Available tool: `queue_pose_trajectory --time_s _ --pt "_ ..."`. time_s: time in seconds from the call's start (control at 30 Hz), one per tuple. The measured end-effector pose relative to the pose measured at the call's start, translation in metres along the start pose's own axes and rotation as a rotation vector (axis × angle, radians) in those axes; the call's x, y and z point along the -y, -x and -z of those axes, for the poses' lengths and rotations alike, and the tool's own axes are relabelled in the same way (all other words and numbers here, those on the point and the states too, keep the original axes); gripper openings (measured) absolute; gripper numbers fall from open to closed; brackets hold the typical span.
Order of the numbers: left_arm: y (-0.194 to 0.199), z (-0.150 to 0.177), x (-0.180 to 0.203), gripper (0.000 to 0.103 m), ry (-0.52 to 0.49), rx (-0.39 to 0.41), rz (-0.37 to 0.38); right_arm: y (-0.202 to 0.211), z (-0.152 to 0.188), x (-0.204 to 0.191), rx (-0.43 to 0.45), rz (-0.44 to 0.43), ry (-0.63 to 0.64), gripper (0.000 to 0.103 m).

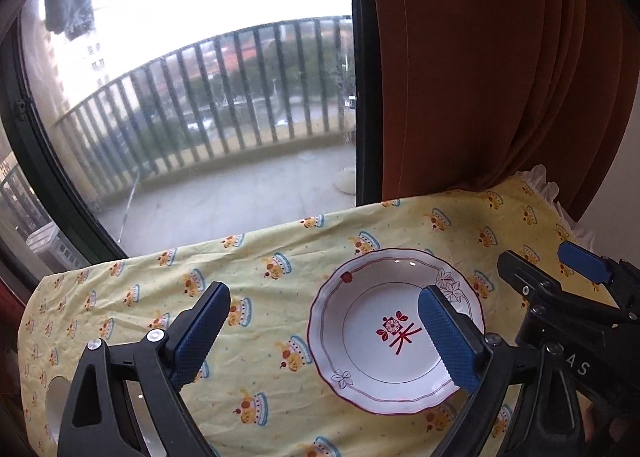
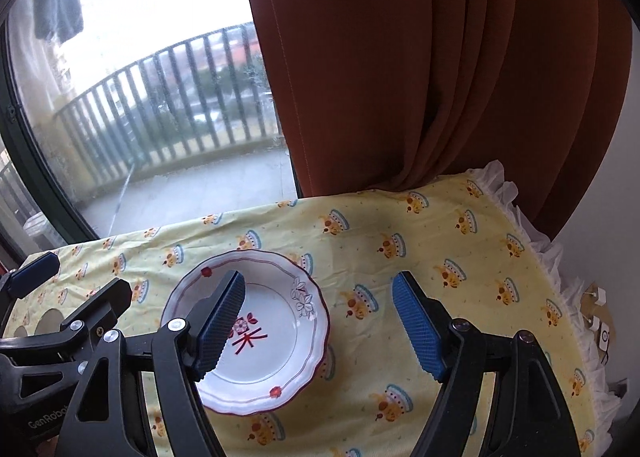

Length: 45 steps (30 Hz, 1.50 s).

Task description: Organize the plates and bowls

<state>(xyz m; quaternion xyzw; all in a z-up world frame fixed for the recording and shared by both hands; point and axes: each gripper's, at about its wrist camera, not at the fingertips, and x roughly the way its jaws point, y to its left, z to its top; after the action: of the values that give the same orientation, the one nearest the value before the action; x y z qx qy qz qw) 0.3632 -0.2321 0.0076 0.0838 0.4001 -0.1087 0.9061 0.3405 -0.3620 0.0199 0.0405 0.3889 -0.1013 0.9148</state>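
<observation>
Plate [image 1: 394, 331] lies flat on the yellow tablecloth [image 1: 256, 257] of the table, nearer to the right side than to the left edge, well apart from the far edge by the curtain [image 1: 480, 77]. Both tools hover above it with jaws wide apart and empty: the left gripper [image 1: 324, 327] and the right gripper [image 2: 320, 317], probably to take its rim. It is white, with scalloped dark red rim, flowers and a red sign in the middle.

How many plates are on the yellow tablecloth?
1. The white plate with red trim lies flat on the tablecloth, between the two grippers; none other shows, though the grippers hide some cloth.
</observation>
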Motion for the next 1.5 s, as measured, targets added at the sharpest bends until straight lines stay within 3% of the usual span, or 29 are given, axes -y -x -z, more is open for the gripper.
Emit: queue_pose_trajectory --time_s 0.13,0.23,0.33,0.6,0.77,0.93,1.13,1.5 --pt "-0.038 0.003 -0.001 0.095 0.021 -0.083 -0.001 -0.04 0.005 0.011 -0.075 -0.018 -0.049 0.079" --pt "-0.06 0.011 0.001 0.09 0.002 -0.099 -0.049 -0.064 0.015 0.01 -0.121 -0.022 -0.042 0.079" --pt "-0.073 0.019 0.0 0.086 -0.003 -0.11 -0.049 -0.08 0.025 0.006 -0.149 -0.023 -0.024 0.078" --pt "-0.095 0.032 0.005 0.082 -0.034 -0.16 -0.067 -0.106 0.037 -0.001 -0.194 -0.018 0.005 0.061" --pt "-0.111 0.041 0.004 0.072 -0.024 -0.241 -0.016 -0.116 0.043 -0.005 -0.234 -0.037 0.022 0.051" --pt "-0.103 0.045 0.013 0.061 -0.025 -0.232 0.008 -0.114 0.046 -0.014 -0.234 -0.016 0.051 0.046" --pt "-0.093 0.051 0.01 0.06 0.019 -0.261 0.022 -0.1 0.052 -0.015 -0.247 0.015 0.058 0.046" --pt "-0.054 0.086 0.022 0.06 -0.005 -0.272 0.037 -0.06 0.083 -0.006 -0.276 0.029 0.062 0.046"
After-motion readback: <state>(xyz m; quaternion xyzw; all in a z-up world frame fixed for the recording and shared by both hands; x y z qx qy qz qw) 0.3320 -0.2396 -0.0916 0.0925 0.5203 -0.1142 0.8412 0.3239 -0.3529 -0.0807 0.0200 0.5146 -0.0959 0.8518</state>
